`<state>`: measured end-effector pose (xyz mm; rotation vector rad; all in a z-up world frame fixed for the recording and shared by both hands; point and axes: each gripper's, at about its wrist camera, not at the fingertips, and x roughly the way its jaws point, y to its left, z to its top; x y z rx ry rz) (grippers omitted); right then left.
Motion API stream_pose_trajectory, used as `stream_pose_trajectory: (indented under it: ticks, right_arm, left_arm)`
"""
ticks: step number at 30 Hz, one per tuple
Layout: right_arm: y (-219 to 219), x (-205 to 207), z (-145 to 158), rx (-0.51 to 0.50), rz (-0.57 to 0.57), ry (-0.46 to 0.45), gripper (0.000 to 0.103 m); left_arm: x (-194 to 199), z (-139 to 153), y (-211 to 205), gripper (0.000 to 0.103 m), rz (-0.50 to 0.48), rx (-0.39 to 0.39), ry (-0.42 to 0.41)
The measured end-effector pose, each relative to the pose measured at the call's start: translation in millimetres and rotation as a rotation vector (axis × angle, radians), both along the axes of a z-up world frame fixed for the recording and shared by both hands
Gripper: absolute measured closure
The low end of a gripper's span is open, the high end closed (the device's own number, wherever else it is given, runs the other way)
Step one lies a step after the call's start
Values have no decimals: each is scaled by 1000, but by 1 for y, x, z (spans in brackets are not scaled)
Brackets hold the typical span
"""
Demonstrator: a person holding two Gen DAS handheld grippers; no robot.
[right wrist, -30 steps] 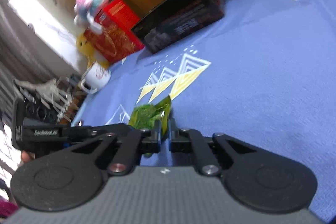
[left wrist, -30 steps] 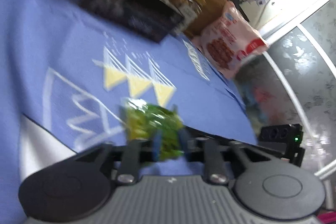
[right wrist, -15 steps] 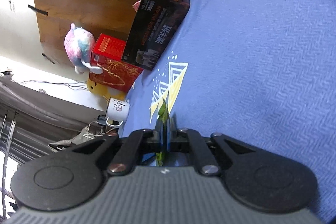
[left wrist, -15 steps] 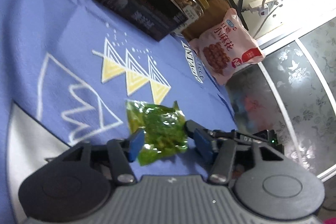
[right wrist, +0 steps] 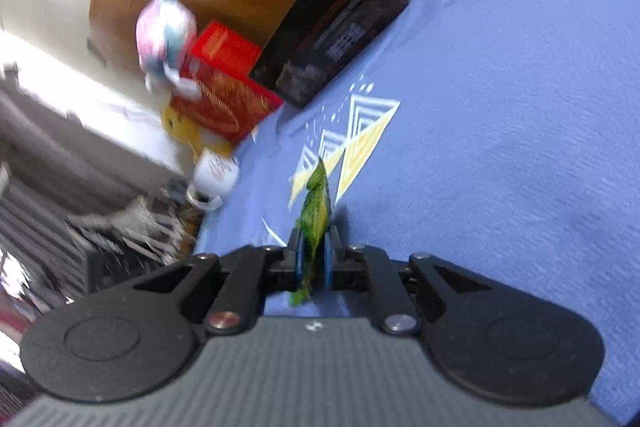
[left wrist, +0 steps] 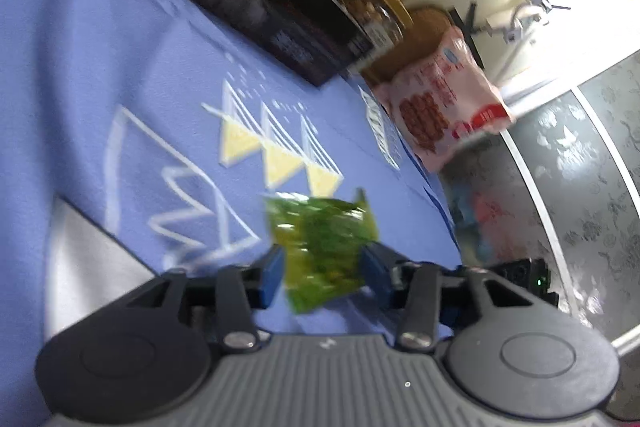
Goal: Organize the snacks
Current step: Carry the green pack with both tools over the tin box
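Observation:
A green snack packet (left wrist: 324,247) hangs above the blue patterned cloth (left wrist: 100,47). My left gripper (left wrist: 324,275) straddles it flat-on; its jaws are opening, and the blue pads (left wrist: 272,273) stand just off the packet's sides. In the right wrist view the packet (right wrist: 316,211) is seen edge-on. My right gripper (right wrist: 313,263) has it between its pads; those jaws are opening slightly, but both pads still touch the packet. The right gripper's black body (left wrist: 524,275) shows at the right of the left wrist view.
A black box (right wrist: 340,23) lies at the cloth's far edge against a wooden board. Beside it are a red box (right wrist: 224,83), a plush toy (right wrist: 164,27) and a white mug (right wrist: 216,175). A pink snack bag (left wrist: 440,107) leans at the far right.
The left gripper let go of the packet and its pads spread to either side. The right gripper rolled, turning the packet edge-on, and its pinched pads have parted slightly.

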<state>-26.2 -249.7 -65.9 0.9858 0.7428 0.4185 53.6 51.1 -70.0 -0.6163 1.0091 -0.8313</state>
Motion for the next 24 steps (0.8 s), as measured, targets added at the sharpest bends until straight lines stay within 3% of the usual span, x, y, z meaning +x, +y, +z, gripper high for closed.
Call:
stream_pose_trajectory:
  ticks: [2, 6, 9, 10, 12, 13, 14, 18, 24]
  right_arm:
    - [-16, -3, -5, 97, -50, 18, 91]
    - [-39, -7, -13, 290, -84, 24, 91]
    - [-36, -7, -10, 315, -55, 1, 91]
    - [-31, -5, -8, 305, -39, 1, 91]
    - [-22, -2, -6, 286, -8, 3, 91]
    - [-18, 0, -4, 272, 5, 0, 91]
    - [-16, 3, 0, 250, 10, -8, 91]
    - [-6, 19, 25, 83, 13, -60, 91]
    - [18, 53, 90, -272, 6, -271, 91]
  left_arm:
    - [0, 4, 9, 48, 25, -2, -10]
    - [2, 6, 9, 46, 15, -34, 6]
    - [3, 8, 1, 46, -13, -81, 19]
    - [3, 10, -2, 49, -20, -92, 19]
    - [4, 14, -9, 67, -33, -96, 3]
    - [6, 17, -12, 83, -31, -78, -5]
    - [8, 20, -14, 87, -22, -49, -21]
    - [25, 42, -21, 89, -13, 28, -84]
    - [63, 97, -45, 89, -20, 165, -268]
